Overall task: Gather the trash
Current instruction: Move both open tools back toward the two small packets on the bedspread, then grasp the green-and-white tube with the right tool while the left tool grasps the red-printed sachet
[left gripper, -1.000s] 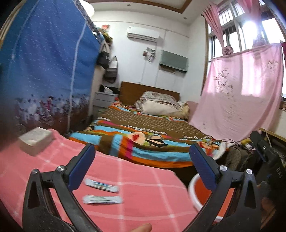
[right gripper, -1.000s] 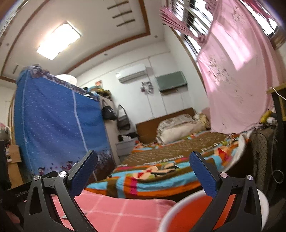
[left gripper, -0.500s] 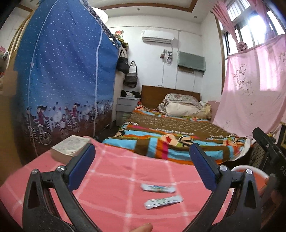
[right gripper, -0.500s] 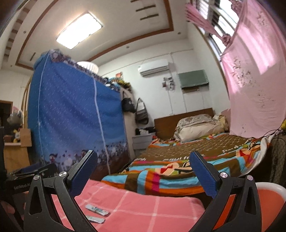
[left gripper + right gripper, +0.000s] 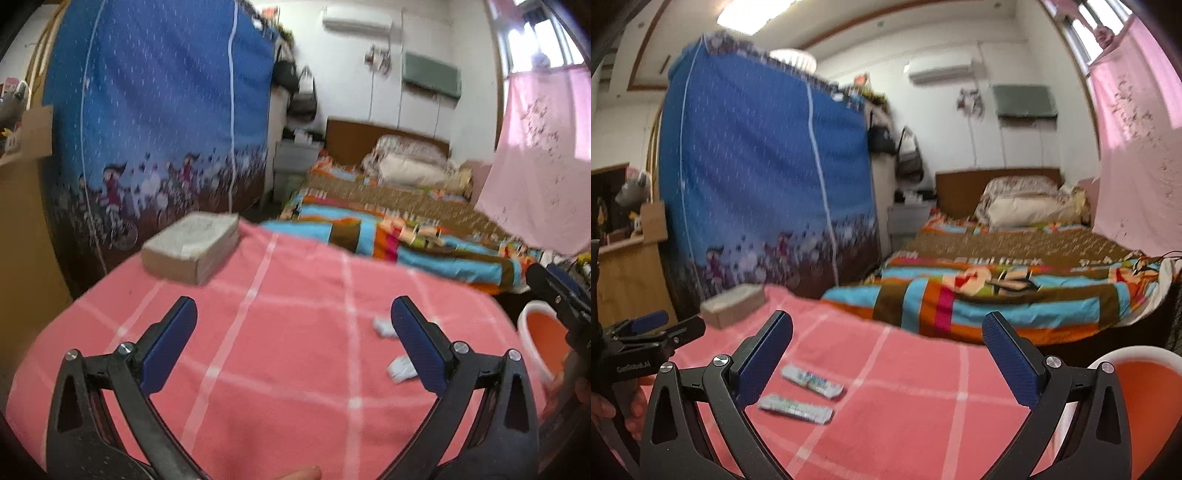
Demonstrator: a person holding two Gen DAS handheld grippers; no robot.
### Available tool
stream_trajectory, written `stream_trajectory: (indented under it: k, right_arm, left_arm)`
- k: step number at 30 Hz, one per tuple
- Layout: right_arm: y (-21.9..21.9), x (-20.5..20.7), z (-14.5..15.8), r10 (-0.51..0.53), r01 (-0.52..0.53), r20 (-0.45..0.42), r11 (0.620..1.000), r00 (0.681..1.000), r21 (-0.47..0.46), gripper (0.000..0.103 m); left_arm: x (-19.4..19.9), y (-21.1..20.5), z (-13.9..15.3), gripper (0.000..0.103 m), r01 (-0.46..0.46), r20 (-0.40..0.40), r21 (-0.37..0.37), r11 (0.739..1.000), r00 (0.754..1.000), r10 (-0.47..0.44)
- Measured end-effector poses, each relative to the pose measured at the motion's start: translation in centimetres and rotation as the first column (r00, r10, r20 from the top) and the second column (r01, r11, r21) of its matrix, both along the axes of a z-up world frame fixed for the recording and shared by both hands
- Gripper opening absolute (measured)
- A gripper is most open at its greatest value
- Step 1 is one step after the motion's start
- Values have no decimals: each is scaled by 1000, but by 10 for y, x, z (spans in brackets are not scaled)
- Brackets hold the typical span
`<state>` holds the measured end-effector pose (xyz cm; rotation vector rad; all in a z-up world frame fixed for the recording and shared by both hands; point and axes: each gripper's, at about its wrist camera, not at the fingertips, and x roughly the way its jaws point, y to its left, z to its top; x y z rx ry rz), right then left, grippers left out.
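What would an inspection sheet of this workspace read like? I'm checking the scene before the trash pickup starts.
Surface: pink checked cloth covering the table.
Job's things: two wrappers lying flat, side by side; orange bin with white rim at the table's right edge.
Clutter: beige box at the far left corner.
Grippers: left gripper open, empty; right gripper open, empty, above the wrappers.
Cables: dark cable by the bed's right end.
Surroundings: bed, blue fabric wardrobe, pink curtain.
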<state>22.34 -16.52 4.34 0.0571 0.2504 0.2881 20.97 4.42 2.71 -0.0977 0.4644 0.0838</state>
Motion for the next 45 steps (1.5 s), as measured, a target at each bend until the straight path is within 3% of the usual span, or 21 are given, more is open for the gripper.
stream_trajectory:
  k: [5, 12, 16, 20, 24, 26, 35, 45]
  right_arm:
    - [15, 23, -16, 53, -68, -203, 995, 978, -69, 103]
    - [34, 33, -42, 153, -201, -375, 975, 914, -93, 101]
    - [50, 31, -49, 200, -273, -407, 953, 891, -129, 80]
    - [60, 35, -53, 260, -340, -438, 934, 861, -112, 69]
    - [70, 37, -54, 299, -390, -458, 913, 837, -117, 63]
    - [75, 37, -55, 314, -413, -466, 902, 827, -126, 44]
    - [76, 23, -56, 328, -443, -455, 880, 828, -172, 29]
    - [58, 2, -48, 286, -390, -389, 894, 876, -222, 27]
  left_arm:
    - [4, 5, -11, 103, -6, -100, 22, 1000, 995, 9]
    - [5, 19, -19, 98, 3, -165, -10, 1000, 986, -5]
    - [6, 26, -22, 88, 5, -196, -49, 999, 980, -14]
    - [9, 25, -28, 78, 17, -233, -59, 998, 972, -30]
    - [11, 25, -30, 75, 21, -247, -59, 998, 968, -35]
    - [11, 25, -30, 74, 19, -250, -59, 998, 968, -33]
    - [12, 22, -30, 72, 38, -249, -73, 997, 967, -55]
    - [14, 5, -28, 71, 128, -234, -84, 988, 961, -145]
